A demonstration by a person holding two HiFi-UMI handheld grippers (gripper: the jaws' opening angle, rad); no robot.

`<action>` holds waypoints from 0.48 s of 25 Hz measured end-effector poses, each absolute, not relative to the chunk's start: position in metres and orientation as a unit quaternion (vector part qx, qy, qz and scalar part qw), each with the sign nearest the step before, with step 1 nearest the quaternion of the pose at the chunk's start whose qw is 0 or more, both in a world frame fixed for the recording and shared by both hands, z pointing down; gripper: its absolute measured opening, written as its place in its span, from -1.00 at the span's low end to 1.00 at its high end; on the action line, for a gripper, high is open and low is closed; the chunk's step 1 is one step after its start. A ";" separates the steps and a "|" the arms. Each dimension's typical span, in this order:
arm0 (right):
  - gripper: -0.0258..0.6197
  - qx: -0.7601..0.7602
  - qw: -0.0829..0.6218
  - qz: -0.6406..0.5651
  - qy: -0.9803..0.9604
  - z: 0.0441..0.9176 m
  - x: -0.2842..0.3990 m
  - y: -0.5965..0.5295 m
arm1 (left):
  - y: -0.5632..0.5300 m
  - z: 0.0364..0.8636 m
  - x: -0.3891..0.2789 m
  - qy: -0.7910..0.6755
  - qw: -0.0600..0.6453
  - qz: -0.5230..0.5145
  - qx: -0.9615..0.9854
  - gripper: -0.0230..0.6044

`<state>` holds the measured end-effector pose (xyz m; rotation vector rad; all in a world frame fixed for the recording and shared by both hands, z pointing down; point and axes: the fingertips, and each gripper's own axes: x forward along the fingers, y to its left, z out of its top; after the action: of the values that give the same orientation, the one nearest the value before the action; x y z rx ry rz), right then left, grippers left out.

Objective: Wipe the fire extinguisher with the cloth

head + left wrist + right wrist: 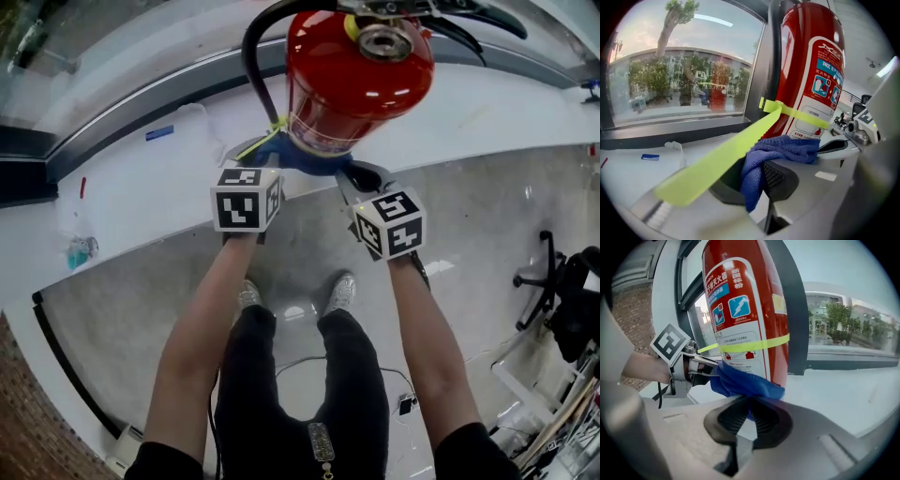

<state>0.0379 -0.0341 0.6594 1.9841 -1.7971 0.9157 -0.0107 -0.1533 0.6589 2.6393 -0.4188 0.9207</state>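
Note:
A red fire extinguisher (356,75) stands upright on a white ledge (141,187) by a window, with a yellow-green strap (740,145) tied round its lower body. A blue cloth (309,161) is stretched along the near side of its base between both grippers. My left gripper (255,161) is shut on the cloth's left end (757,168), beside the extinguisher (811,70). My right gripper (358,180) is shut on the right end (745,383), with the cloth pressed against the cylinder (745,310). In the right gripper view the left gripper (701,369) shows across the base.
A black hose (255,66) loops off the extinguisher's head. A blue label (159,133) and a small bottle (81,249) lie on the ledge at left. The window frame (757,70) is right behind. An office chair (553,281) stands on the floor at right.

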 end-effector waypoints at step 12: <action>-0.86 0.679 0.161 0.314 -0.644 0.668 0.059 -0.031 | -0.138 0.677 -0.013 -0.172 0.183 0.322 0.913 -0.76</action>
<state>0.0588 -0.0311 0.6676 1.9381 -1.8381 0.8970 -0.0125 -0.1384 0.6773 2.5755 -0.4844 0.9073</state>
